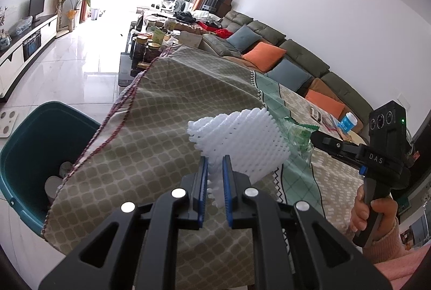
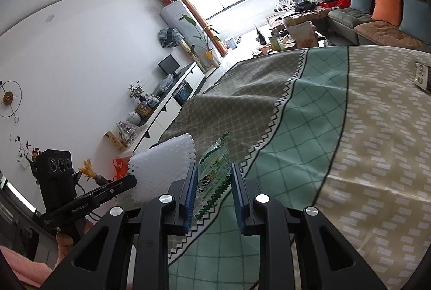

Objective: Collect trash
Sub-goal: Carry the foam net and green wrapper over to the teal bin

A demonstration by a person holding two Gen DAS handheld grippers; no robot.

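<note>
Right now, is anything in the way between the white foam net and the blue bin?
Nothing visible blocks it. The left hand-held gripper holds the white foam net above the tablecloth; the teal bin sits open on the floor past the table's edge.

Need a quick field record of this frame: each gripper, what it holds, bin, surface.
left gripper: shut on white foam net, held up above the tablecloth
right gripper: fingers either side of a green snack wrapper, which stands up between them; contact on both pads not clear
bin: teal, on the floor at the table's left edge, some items already inside
tablecloth: patterned, tan and green panels
also on table: small blue-labelled bottle, far side
</note>
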